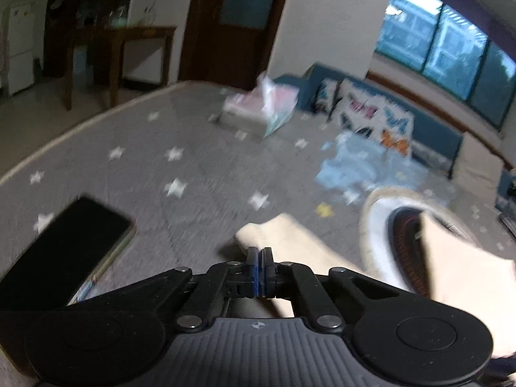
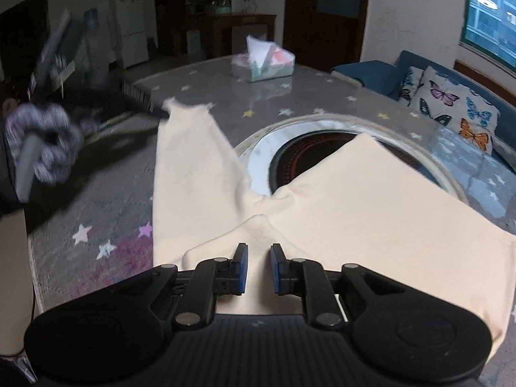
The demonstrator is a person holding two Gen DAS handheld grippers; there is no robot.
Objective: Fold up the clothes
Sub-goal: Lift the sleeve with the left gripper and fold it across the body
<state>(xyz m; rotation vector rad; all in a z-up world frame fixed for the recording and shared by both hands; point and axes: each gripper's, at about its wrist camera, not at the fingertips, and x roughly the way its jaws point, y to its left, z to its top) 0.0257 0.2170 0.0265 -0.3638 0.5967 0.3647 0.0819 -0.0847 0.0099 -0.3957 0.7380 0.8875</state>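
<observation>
Table (image 2: 200,74) w/ grey star-print cover (image 1: 154,174) is the reference for everything here. Cream garment (image 2: 371,200) is the biggest thing on it, spread flat over the near half and partly lying over the round inset burner (image 2: 325,148) at the table's middle. In the right wrist view it forks into two long lobes: one runs away toward the table's far left edge, the other slants off to the far right across the burner ring, w/ a V notch between them. Long axis of each lobe points roughly away from the camera. Whether it's trousers or a top, can't tell.

Right gripper (image 2: 259,266): jaws apart by a modest gap, nothing between them, sitting just above the near part of the cloth below the notch. Can't tell if the tips touch the fabric.

Left gripper (image 1: 259,269): blue pads pressed together; a cream lobe tip lies right at and beyond them, but motion blur means can't tell if cloth is pinched or the jaws are just closed over it.

Smaller stuff: light blue cloth (image 1: 351,164) on the table's sofa side, tissue box (image 2: 262,63) near the table's far edge, dark phone (image 1: 64,248) on the table's left near corner in the left wrist view.
</observation>
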